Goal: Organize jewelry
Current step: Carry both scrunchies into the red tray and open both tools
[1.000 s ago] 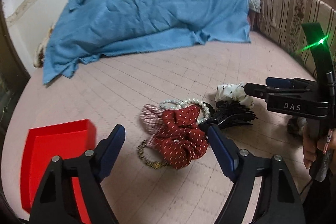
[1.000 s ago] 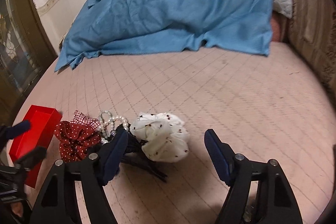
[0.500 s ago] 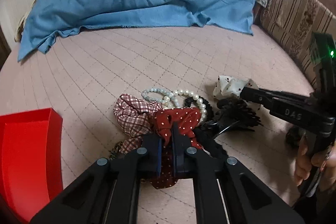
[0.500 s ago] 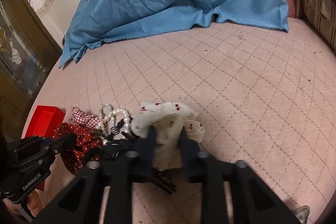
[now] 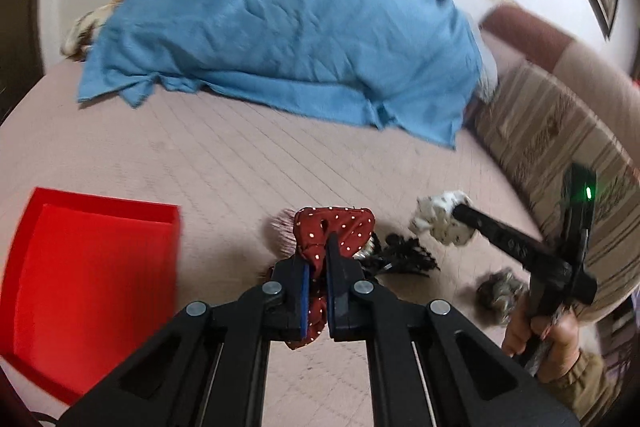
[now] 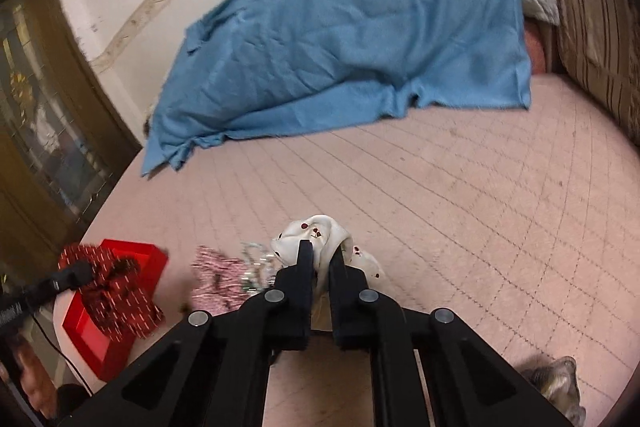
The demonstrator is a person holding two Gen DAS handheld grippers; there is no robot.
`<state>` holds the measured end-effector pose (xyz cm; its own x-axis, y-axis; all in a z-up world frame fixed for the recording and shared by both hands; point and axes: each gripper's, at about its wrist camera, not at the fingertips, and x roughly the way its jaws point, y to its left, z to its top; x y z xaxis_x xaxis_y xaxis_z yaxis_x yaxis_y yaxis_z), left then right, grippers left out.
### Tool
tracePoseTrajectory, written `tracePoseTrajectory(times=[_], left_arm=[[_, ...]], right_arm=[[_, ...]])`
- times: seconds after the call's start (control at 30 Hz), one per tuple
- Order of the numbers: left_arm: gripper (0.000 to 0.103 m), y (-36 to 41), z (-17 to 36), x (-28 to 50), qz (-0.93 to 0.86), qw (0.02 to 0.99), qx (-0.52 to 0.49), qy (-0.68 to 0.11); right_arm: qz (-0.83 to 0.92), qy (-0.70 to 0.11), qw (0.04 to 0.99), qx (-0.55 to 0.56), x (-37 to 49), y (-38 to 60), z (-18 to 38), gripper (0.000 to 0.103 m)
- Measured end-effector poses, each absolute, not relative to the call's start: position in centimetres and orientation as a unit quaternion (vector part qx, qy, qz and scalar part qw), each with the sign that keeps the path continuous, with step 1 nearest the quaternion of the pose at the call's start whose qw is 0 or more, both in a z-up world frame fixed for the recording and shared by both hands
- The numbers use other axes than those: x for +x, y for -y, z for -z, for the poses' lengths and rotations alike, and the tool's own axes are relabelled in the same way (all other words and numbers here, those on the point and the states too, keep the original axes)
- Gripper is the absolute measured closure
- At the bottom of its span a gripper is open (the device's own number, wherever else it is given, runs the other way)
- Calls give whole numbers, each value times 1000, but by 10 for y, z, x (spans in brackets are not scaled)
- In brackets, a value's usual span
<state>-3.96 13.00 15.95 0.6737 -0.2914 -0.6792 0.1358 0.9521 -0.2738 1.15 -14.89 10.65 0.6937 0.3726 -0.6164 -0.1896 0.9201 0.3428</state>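
Between left tongs (image 5: 316,263), red scrunchie (image 5: 334,227) (dotted), no legible lettering

Left tongs (image 5: 317,247) clamped tight, right tongs (image 6: 320,257) likewise

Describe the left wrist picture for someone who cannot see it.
A black left hand-held gripper pinches a red polka-dot scrunchie above a pink quilted bed. An open red box sits left; the right hand-held gripper grips a white scrunchie, blue blanket behind.
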Motion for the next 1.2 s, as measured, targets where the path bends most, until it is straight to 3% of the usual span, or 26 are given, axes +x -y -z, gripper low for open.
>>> tracePoseTrajectory(times=[0.23,0.53,0.87,1.13,1.2], left_arm=[[97,-213,-170,-49,50,916,-146,-370],[97,-299,-137,-30,-48,910,-157,-380],[97,-374,-94,0,-113,887,-187,-406],[97,-388,-88,6,-111,883,-202,-408],[90,-389,-90,4,-112,887,-202,-401]], right_arm=[[-226,-358,900,100,-11,79,-134,95],[-312,-388,866,49,-8,-43,-142,95],[-356,-451,818,24,29,-165,-102,95],[-348,-490,798,36,66,-213,-65,94],[-347,-493,797,37,70,-221,-61,93]])
